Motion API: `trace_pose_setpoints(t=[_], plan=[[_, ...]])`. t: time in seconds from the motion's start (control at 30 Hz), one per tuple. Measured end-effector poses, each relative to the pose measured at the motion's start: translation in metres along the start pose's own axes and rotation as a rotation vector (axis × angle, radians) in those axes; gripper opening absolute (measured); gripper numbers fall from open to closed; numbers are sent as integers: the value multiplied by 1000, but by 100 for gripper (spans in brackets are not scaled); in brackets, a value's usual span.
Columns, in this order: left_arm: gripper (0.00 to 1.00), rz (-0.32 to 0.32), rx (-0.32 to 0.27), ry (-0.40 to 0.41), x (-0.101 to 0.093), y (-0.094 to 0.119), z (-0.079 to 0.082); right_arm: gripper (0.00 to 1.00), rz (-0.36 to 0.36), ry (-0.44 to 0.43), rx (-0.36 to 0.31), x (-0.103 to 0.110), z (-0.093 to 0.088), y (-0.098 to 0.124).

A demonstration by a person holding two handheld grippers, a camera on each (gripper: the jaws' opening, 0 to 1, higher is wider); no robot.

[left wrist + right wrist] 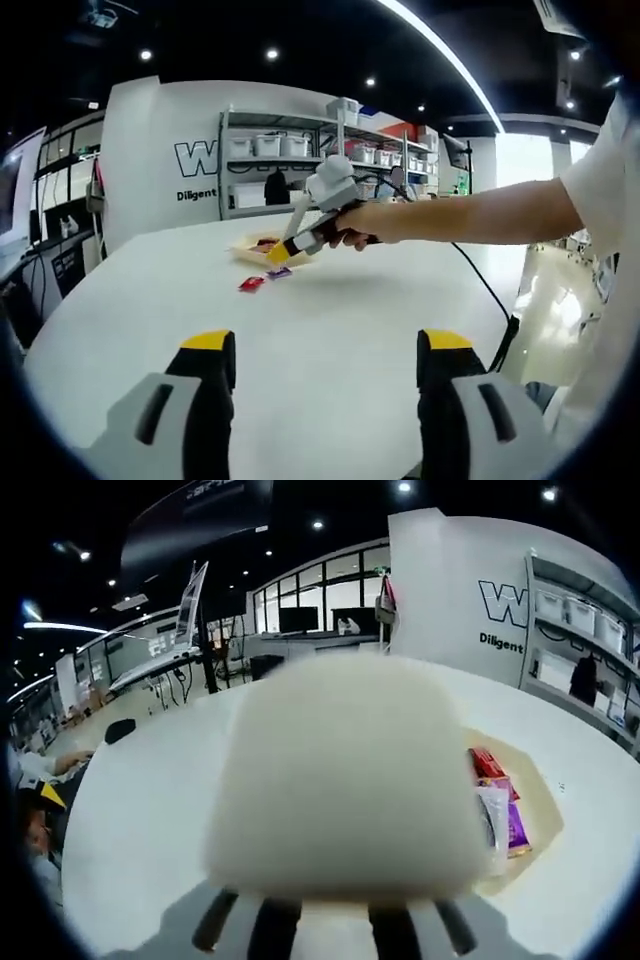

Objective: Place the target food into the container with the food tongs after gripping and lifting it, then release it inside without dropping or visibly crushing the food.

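My right gripper (283, 247) jaws pinch a pale food block (345, 775) above the tray (545, 810); left gripper (325, 345) jaws spread. Overtightening risks crushing it.

A pale, cream-white block of food (345, 780) with rounded corners and a soft, matte face sits very close to the lens in the right gripper view, held up off the surface on the dark prongs of the food tongs (330, 925) beneath it. Past its right edge lies a shallow tan container (535, 790) holding red, white and purple packets; in the left gripper view that container (250, 247) rests far out on the white surface (330, 330).
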State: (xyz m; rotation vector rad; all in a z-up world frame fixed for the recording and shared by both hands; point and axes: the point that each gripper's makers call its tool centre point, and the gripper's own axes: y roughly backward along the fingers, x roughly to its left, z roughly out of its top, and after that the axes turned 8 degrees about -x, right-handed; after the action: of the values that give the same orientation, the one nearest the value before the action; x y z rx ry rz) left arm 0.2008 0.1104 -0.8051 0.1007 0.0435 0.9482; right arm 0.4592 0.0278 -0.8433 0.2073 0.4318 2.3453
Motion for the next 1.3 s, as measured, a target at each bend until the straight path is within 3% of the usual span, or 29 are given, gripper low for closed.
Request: trace_pose_setpoints(t=[0.57, 0.8, 1.0, 1.3], plan=[[73, -30, 3, -15, -14, -8, 2, 18, 32, -93, 16, 16, -9, 23], [73, -43, -7, -12, -19, -4, 4, 18, 2, -87, 8, 12, -8, 32], [72, -34, -13, -12, -15, 3, 5, 18, -48, -62, 7, 11, -1, 24], [72, -16, -17, -14, -6, 10, 7, 18, -51, -50, 36, 8, -17, 31]])
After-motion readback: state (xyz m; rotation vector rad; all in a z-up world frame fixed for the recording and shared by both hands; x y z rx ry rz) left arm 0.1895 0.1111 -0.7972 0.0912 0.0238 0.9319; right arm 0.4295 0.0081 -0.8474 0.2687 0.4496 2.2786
